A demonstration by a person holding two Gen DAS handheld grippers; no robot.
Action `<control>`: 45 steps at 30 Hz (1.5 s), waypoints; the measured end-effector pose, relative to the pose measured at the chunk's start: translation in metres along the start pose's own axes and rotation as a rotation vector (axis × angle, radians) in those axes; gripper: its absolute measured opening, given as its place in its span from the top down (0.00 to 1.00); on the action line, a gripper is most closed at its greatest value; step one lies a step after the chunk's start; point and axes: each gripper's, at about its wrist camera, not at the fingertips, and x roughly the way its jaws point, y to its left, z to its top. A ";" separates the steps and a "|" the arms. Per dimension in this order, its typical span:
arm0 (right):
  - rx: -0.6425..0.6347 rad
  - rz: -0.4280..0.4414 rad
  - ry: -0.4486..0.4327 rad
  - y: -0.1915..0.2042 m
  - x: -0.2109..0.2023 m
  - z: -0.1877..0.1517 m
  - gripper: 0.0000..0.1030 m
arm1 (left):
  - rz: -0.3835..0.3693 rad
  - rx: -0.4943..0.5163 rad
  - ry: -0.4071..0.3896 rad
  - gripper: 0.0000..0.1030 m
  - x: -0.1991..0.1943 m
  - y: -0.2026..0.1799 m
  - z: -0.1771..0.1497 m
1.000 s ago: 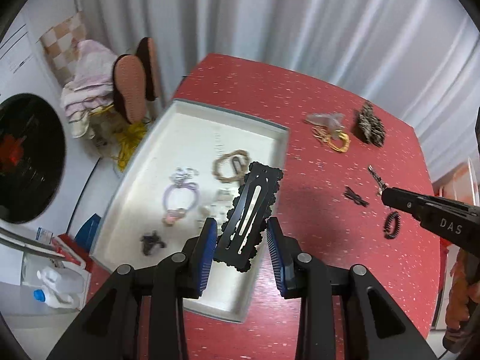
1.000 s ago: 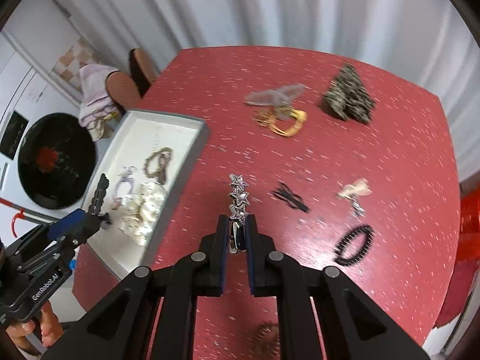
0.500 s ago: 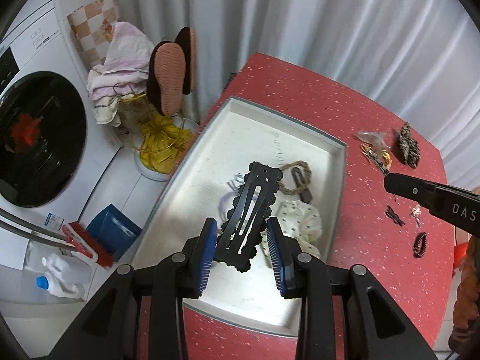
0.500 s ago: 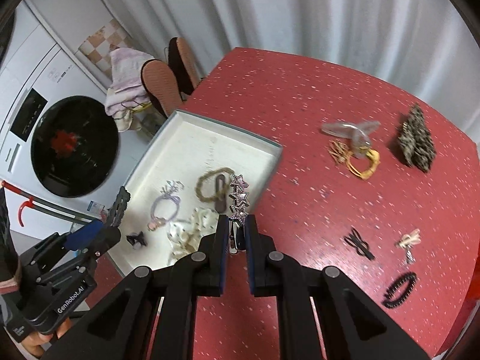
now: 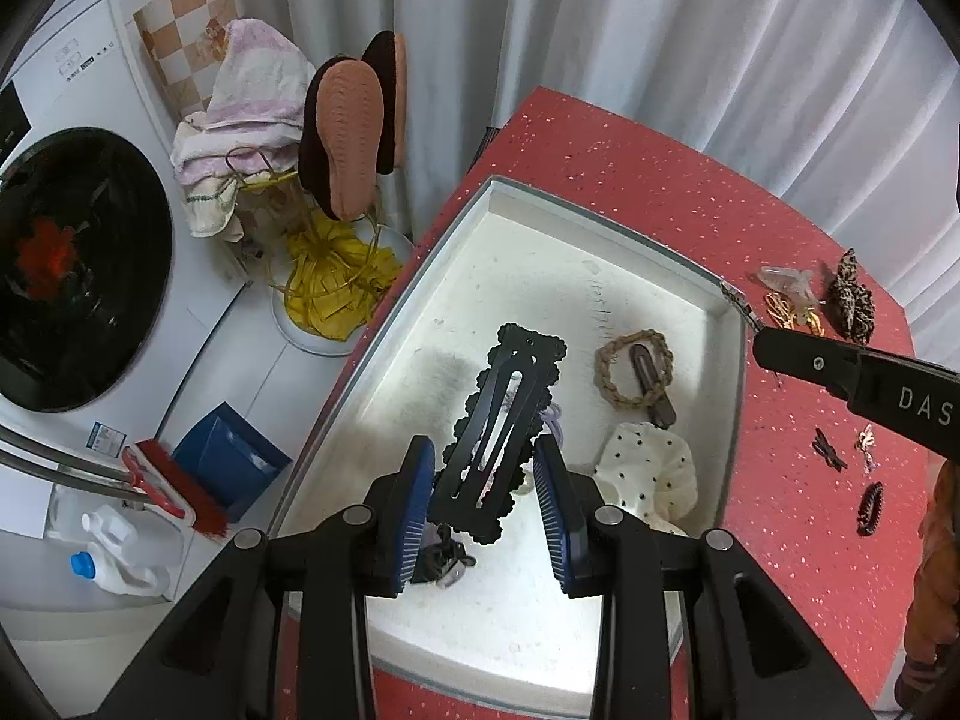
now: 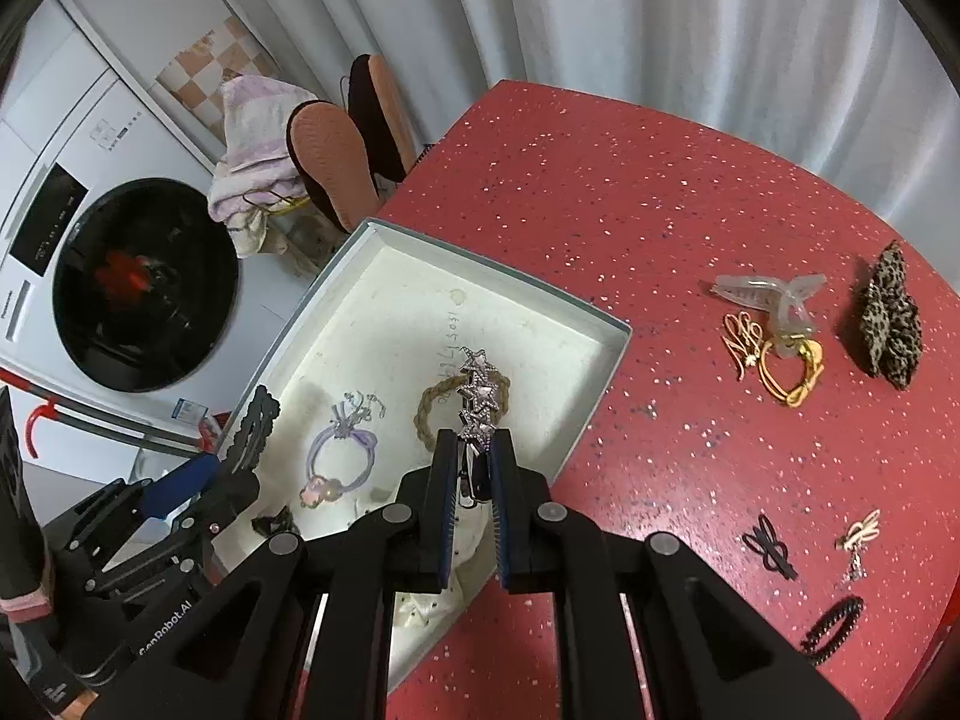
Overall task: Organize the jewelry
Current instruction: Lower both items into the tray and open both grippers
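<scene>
Over tray [image 5: 690, 267] | left gripper [image 5: 485, 483] holds black scalloped clip [image 5: 501, 420]

Black scalloped snap clip [image 5: 498, 432] tilted above white tray [image 5: 600, 228], star rhinestone clip [image 6: 478, 399] upright

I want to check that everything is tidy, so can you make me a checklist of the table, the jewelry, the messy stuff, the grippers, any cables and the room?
Surface: red table, speckled.
Job's things: white tray holds a braided tie, a purple tie and a dotted scrunchie. On the table lie a clear clip, a leopard clip and small black clips.
Clutter: nothing seen on the table besides jewelry.
Grippers: left gripper holds a black clip over the tray; right gripper holds a star clip over the tray.
Cables: nothing seen.
Surroundings: washer, slippers, towels, curtain.
</scene>
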 end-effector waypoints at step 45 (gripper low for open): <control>0.090 0.034 0.126 -0.005 0.093 0.019 0.88 | 0.052 0.040 0.090 0.38 0.065 0.003 0.000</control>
